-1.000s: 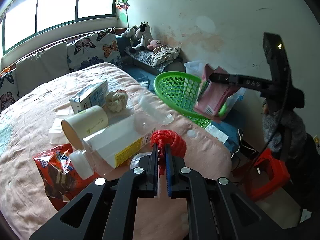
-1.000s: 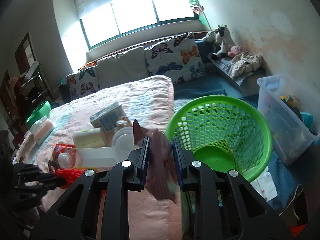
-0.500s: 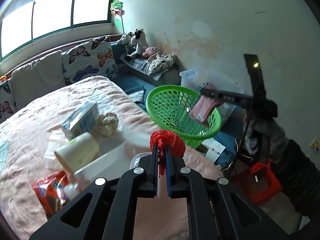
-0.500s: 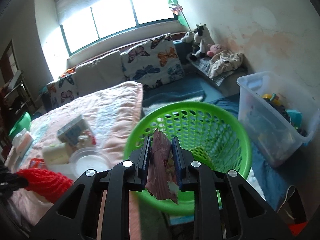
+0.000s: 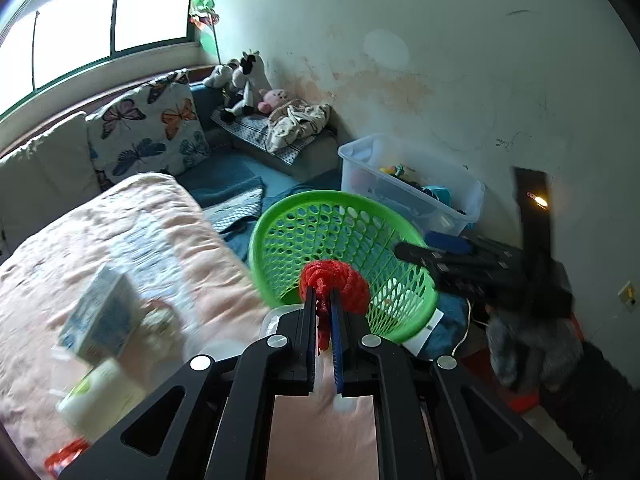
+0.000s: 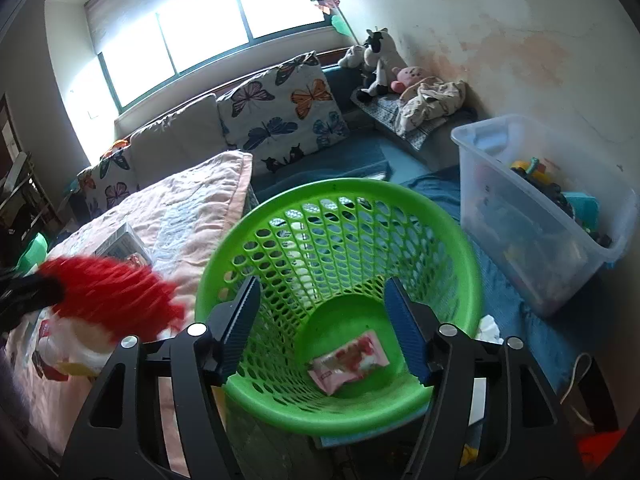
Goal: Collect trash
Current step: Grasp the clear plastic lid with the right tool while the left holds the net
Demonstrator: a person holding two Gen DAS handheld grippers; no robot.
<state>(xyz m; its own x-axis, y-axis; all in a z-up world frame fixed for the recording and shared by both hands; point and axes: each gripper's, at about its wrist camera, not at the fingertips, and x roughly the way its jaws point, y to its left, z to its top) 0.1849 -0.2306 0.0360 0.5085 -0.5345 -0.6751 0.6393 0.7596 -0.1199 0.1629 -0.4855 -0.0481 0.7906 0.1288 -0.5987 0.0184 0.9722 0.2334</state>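
My left gripper (image 5: 325, 300) is shut on a red foam net (image 5: 335, 283), held just short of the green basket's (image 5: 280, 236) near rim. The same red net (image 6: 108, 296) shows blurred at the left of the right wrist view. My right gripper (image 6: 322, 320) hangs over the green basket (image 6: 452, 232) with its jaws opening and nothing between them. A pink snack wrapper (image 6: 350, 362) lies on the basket's bottom. On the pink bed (image 5: 132, 224) lie a blue-and-white carton (image 5: 102, 312), a pale cup (image 5: 96, 396) and a clear tub (image 5: 224, 344), all blurred.
A clear storage bin (image 6: 540, 220) of toys stands right of the basket, against the wall. Butterfly cushions (image 6: 280, 112) and plush toys (image 6: 376, 60) line the window side. A red stool (image 6: 600, 448) and a cable lie on the floor at right. A red snack bag (image 5: 64, 456) sits at the bed's near corner.
The right gripper moved over the basket, opened, and the pink wrapper dropped from it to the basket's bottom. The left gripper carried the red net from the bed towards the basket.
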